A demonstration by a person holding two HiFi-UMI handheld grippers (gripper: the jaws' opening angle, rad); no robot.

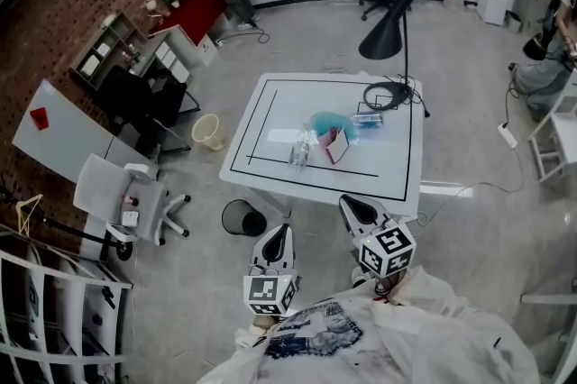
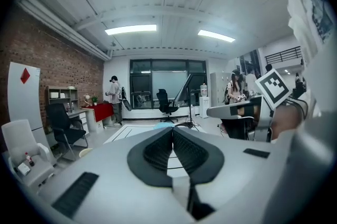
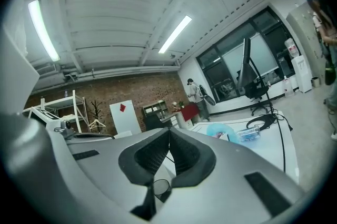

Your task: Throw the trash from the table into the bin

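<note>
Head view alone takes in the whole layout: the white table (image 1: 270, 107) with its trash clustered right of centre, and the black mesh bin (image 1: 243, 217) on the floor just off the table's near left corner. The left gripper view shows only the table's far edge and none of the bin, while the right gripper view catches the bin (image 3: 162, 186) through the gap beneath its jaws.

The left gripper (image 1: 285, 232) has its jaws pressed together with nothing between them, and so does the right gripper (image 1: 350, 205). Both hang short of the table, touching nothing.

The clear bottle (image 1: 299, 148) sits beside a pink carton (image 1: 336, 145), a blue wrapper (image 1: 326, 122) and a clear container (image 1: 367, 119). Its long axis runs roughly toward the table's near edge, but which end bears the cap cannot be made out.
</note>
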